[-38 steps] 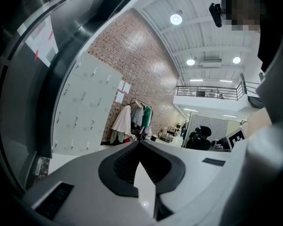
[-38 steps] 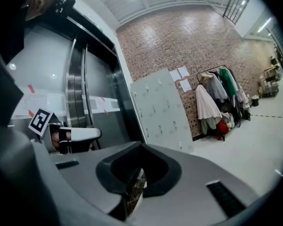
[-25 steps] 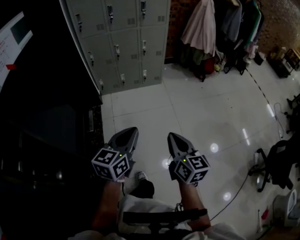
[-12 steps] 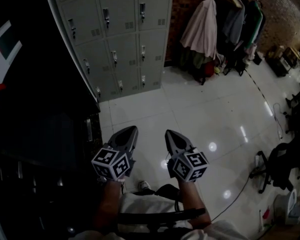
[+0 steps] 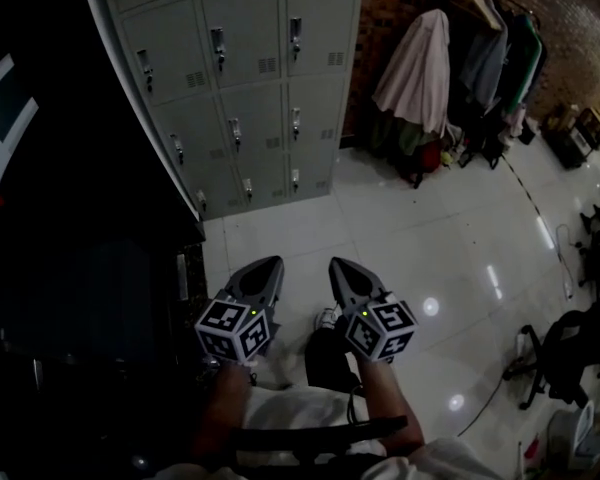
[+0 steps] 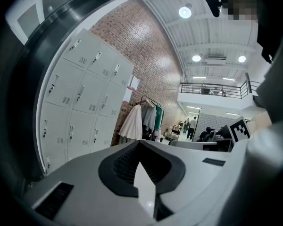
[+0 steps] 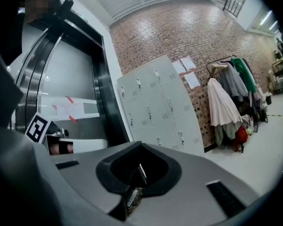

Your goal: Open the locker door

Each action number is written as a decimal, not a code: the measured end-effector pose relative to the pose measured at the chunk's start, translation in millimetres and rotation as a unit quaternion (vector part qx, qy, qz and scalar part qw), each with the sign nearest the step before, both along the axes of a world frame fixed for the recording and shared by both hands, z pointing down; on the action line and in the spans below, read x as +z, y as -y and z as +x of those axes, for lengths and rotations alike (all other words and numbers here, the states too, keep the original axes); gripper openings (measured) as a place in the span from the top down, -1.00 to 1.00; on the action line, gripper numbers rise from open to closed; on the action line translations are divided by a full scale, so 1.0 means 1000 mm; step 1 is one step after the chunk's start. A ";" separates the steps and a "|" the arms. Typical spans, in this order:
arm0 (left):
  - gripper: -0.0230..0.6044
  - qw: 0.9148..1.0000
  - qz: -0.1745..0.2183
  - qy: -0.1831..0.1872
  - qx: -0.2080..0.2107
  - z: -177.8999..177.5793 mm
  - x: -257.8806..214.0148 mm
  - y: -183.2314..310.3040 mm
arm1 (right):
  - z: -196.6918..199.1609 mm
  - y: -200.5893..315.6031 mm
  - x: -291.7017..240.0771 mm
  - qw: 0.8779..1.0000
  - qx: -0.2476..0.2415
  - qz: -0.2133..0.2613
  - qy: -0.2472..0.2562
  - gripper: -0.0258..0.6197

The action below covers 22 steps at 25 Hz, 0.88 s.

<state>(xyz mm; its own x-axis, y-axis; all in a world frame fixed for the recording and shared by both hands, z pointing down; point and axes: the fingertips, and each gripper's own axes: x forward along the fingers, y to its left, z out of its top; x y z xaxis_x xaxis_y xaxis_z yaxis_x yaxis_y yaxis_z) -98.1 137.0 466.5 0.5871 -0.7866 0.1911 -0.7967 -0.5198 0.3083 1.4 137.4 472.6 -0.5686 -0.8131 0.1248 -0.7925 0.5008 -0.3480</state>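
While every door of the locker bank (image 5: 248, 88) stands shut, hiding its contents, both grippers hang well short of it. The left gripper (image 5: 268, 266) and right gripper (image 5: 336, 266) have their jaws pressed together, empty.

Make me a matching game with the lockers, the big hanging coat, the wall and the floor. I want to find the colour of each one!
Things:
1. lockers
2. hanging coat
3. wall
4. floor

Colours:
A. red brick
B. shiny white
C. pale pink
D. grey

Right pairs: 1-D, 2-C, 3-A, 4-B.
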 end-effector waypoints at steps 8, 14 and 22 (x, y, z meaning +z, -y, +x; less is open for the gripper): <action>0.95 1.000 0.011 -0.003 -0.027 0.005 -0.007 0.125 | 0.004 0.132 -0.013 1.000 -0.026 0.014 -0.010 0.89; 0.95 0.999 0.014 0.000 -0.044 0.024 -0.015 0.217 | 0.023 0.228 -0.027 0.998 -0.041 0.020 -0.031 0.89; 0.95 0.998 0.016 -0.001 -0.064 0.047 -0.021 0.303 | 0.045 0.320 -0.038 0.998 -0.053 0.023 -0.026 0.89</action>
<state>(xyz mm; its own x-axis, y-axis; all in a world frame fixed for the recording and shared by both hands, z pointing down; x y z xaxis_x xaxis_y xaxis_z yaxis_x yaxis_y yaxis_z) -51.3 -165.8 445.8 0.4818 -0.8609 0.1634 -0.8567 -0.4237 0.2941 46.6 -182.3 434.8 -0.6454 -0.7543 0.1201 -0.7508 0.5976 -0.2814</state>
